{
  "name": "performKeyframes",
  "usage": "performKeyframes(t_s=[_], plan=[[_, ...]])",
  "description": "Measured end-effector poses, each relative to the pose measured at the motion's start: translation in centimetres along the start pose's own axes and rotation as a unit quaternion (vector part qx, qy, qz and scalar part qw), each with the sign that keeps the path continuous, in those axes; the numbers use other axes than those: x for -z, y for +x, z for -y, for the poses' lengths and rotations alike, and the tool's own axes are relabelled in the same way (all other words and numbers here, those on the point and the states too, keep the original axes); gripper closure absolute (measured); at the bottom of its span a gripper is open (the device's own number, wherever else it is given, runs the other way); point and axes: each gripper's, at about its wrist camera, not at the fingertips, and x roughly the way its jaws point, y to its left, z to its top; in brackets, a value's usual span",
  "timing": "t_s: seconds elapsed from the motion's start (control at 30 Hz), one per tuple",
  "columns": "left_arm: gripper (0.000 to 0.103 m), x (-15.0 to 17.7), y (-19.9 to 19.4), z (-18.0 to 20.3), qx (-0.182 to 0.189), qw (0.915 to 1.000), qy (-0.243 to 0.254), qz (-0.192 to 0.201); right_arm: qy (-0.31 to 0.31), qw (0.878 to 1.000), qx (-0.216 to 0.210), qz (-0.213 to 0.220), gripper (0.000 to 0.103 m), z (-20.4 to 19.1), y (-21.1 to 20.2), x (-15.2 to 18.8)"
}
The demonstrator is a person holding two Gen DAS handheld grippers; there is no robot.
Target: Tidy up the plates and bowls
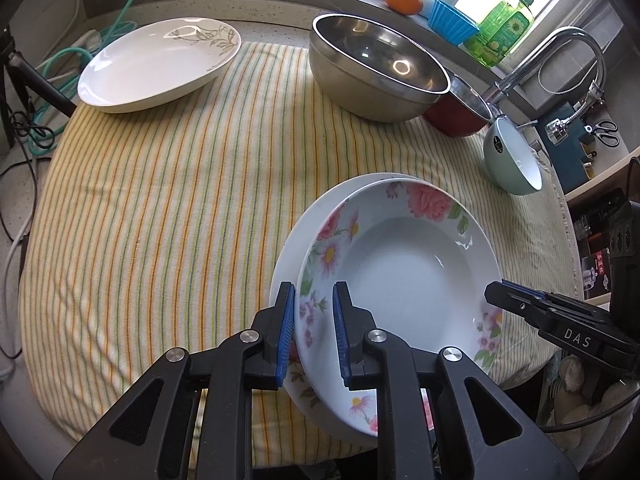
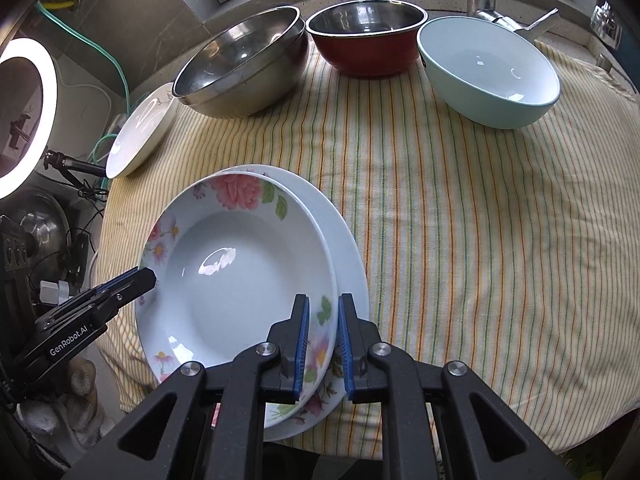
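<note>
On the near edge of the striped cloth (image 1: 168,216), a flowered plate (image 1: 404,276) sits tilted on top of a plain white plate (image 1: 288,256), its rim overhanging the lower one. Both are glazed ceramic: stiff, smooth, probably slippery under the pads, fairly heavy for a two-finger pinch, and likely to chip if dropped. The broad flat rim looks like the only sensible place to take hold, ideally from opposite sides so the dish cannot swing.

That is how the tools stand. The left gripper (image 1: 314,332) straddles the flowered plate's left rim, one blue pad above and one below; the jaws are narrowed around the rim, though whether they truly press it I cannot tell. The right gripper (image 2: 323,344) brackets the right rim the same way, a small gap showing beside the pads, so firm contact is again uncertain.

Farther back stand nested steel bowls (image 2: 244,64), a red bowl (image 2: 366,36) and a pale green bowl (image 2: 490,72) in a row. Another white plate with a leaf pattern (image 1: 160,64) rests at the far left, well apart from the grippers.
</note>
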Motion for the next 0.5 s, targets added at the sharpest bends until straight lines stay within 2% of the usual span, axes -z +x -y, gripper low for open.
performKeyframes(t_s=[0.5], plan=[[0.087,-0.5,-0.87,-0.37,0.009,0.9999,-0.001,0.009,0.0,1.0,0.002,0.001,0.088,0.02,-0.1,-0.01]])
